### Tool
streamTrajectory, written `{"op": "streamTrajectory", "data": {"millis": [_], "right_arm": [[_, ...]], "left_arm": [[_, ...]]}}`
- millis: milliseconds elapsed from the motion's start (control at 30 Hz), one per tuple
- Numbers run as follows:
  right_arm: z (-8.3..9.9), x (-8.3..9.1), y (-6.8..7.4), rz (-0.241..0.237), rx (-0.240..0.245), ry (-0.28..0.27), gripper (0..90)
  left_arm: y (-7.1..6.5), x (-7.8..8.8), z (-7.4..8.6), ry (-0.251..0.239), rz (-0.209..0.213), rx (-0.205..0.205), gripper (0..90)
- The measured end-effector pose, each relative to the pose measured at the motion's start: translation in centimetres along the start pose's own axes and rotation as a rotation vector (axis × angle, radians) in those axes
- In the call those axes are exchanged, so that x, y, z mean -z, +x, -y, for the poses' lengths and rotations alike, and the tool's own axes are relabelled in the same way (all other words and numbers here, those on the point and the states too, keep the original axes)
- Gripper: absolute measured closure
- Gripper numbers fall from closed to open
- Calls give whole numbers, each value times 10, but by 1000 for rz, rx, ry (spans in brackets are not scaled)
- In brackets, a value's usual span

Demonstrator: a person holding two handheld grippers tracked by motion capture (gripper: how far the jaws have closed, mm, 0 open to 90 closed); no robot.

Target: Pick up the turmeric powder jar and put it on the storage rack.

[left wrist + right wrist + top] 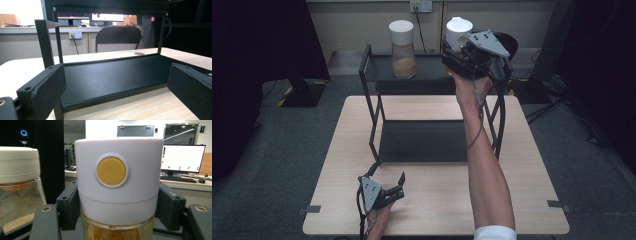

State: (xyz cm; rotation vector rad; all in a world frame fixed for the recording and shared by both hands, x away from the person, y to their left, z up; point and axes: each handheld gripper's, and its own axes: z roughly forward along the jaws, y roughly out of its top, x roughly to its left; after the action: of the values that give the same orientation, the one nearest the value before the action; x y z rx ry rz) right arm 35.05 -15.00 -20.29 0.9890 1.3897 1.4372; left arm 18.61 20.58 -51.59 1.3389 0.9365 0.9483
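Two jars [402,49] [458,34], one black rack [422,140], one table [437,200]

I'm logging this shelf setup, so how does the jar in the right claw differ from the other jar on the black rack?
The white-lidded glass jar with the yellow button is clamped in the right claw; the white-lidded glass jar of tan powder stands free on the rack's top shelf. The held one's contents look more orange. Both share white caps and clear bodies.

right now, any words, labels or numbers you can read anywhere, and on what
None can be read.
White-lidded glass jar in the right gripper: a plain yellow round button, no lettering.
Lit computer monitor behind: marks too small to read.
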Motion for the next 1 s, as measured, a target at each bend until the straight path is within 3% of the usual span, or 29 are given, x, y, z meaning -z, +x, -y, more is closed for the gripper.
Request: {"op": "streamTrajectory", "data": {"millis": [333, 1000], "right_arm": [[5, -11, -1, 5, -14, 36, 298], [7, -11, -3, 4, -26, 30, 295]], "left_arm": [[0, 0, 0, 0, 0, 0, 13], [0, 0, 0, -1, -1, 1, 13]]}}
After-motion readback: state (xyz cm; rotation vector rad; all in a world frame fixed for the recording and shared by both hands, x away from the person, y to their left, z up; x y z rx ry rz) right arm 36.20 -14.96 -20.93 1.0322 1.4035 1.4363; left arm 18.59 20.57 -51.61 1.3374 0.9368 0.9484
